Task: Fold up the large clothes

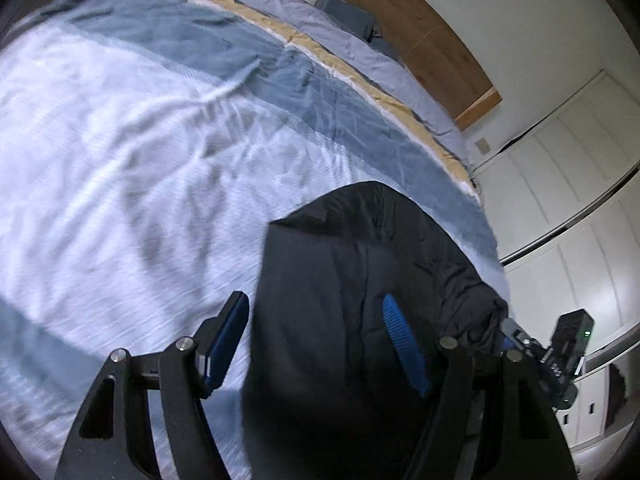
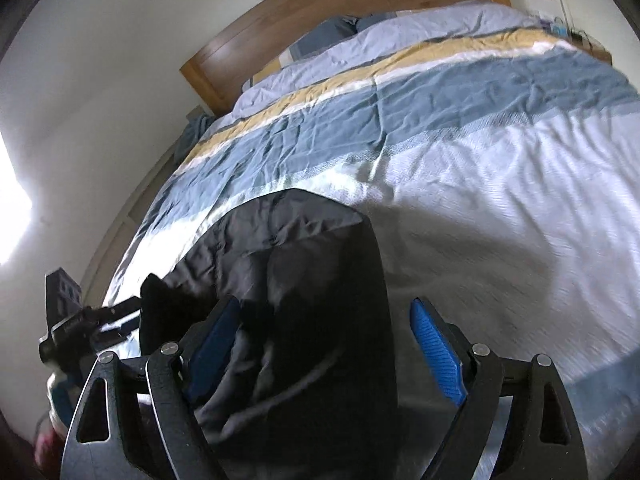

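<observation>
On the striped blue-and-white bed (image 2: 500, 184), both tools, left (image 1: 316, 340) and right (image 2: 328, 344), released, straddle the black padded jacket (image 2: 304, 264); clench its edges evenly before folding.

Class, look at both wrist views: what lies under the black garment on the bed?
The black garment lies on the striped bedspread, over its pale part, near the blue band. The bedspread directly beneath it is covered, so anything else lying there cannot be seen.

No legible text, label, brand or number anywhere in either view
</observation>
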`<move>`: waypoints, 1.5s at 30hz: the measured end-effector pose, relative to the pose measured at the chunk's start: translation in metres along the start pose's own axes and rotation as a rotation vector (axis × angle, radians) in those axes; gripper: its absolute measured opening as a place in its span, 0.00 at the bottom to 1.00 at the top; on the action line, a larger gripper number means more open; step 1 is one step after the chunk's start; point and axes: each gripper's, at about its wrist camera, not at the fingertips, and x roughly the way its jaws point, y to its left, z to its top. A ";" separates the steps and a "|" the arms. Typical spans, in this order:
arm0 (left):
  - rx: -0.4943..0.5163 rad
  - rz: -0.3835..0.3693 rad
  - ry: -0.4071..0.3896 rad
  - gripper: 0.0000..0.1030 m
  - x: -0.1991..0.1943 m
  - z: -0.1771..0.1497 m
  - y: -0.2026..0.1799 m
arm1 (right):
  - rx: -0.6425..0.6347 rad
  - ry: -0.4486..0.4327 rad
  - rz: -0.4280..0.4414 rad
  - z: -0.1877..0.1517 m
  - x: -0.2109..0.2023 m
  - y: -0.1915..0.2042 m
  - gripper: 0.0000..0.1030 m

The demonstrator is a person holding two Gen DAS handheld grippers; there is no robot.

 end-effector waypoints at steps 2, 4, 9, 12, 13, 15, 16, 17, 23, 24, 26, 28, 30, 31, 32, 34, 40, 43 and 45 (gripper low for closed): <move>-0.030 -0.039 0.005 0.66 0.017 0.001 0.003 | 0.010 -0.003 0.007 0.004 0.014 -0.003 0.85; -0.051 -0.049 0.018 0.66 0.030 0.001 0.006 | 0.016 0.004 0.013 0.007 0.025 -0.005 0.85; -0.031 -0.009 0.050 0.59 0.049 -0.009 0.001 | -0.018 0.051 0.004 0.010 0.040 -0.002 0.35; -0.004 -0.010 0.059 0.20 0.038 -0.013 -0.010 | -0.091 0.076 -0.027 0.007 0.035 0.011 0.18; 0.014 0.005 0.059 0.17 0.029 -0.014 -0.017 | -0.109 0.080 -0.037 0.007 0.028 0.016 0.17; 0.052 0.022 0.045 0.12 0.007 -0.018 -0.029 | -0.130 0.088 -0.043 0.006 0.013 0.024 0.15; 0.068 0.026 0.039 0.11 -0.006 -0.021 -0.035 | -0.144 0.090 -0.041 0.005 0.000 0.031 0.15; 0.075 0.022 0.032 0.11 -0.019 -0.025 -0.040 | -0.154 0.089 -0.037 0.003 -0.011 0.036 0.15; 0.110 -0.045 -0.035 0.10 -0.133 -0.085 -0.060 | -0.252 0.023 0.081 -0.031 -0.123 0.081 0.15; 0.105 -0.067 -0.042 0.10 -0.149 -0.099 -0.060 | -0.271 0.006 0.112 -0.045 -0.144 0.087 0.15; 0.129 -0.078 -0.060 0.10 -0.189 -0.141 -0.060 | -0.301 -0.020 0.162 -0.071 -0.177 0.095 0.15; 0.140 -0.095 -0.071 0.10 -0.218 -0.174 -0.059 | -0.339 -0.040 0.198 -0.107 -0.213 0.103 0.15; 0.165 -0.087 -0.072 0.10 -0.244 -0.219 -0.056 | -0.352 -0.046 0.220 -0.138 -0.239 0.104 0.15; 0.180 -0.084 -0.072 0.10 -0.253 -0.238 -0.054 | -0.349 -0.050 0.228 -0.154 -0.250 0.103 0.15; 0.179 -0.096 -0.069 0.10 -0.260 -0.252 -0.051 | -0.333 -0.052 0.247 -0.174 -0.263 0.100 0.15; 0.190 -0.092 -0.050 0.10 -0.267 -0.283 -0.043 | -0.341 -0.054 0.255 -0.204 -0.280 0.097 0.15; 0.204 0.004 0.014 0.10 -0.242 -0.329 -0.009 | -0.363 0.051 0.147 -0.285 -0.264 0.072 0.18; 0.178 -0.010 0.013 0.12 -0.240 -0.336 -0.001 | -0.315 0.108 0.106 -0.311 -0.241 0.054 0.19; 0.178 -0.002 0.010 0.13 -0.244 -0.338 -0.003 | -0.287 0.092 0.111 -0.315 -0.242 0.050 0.19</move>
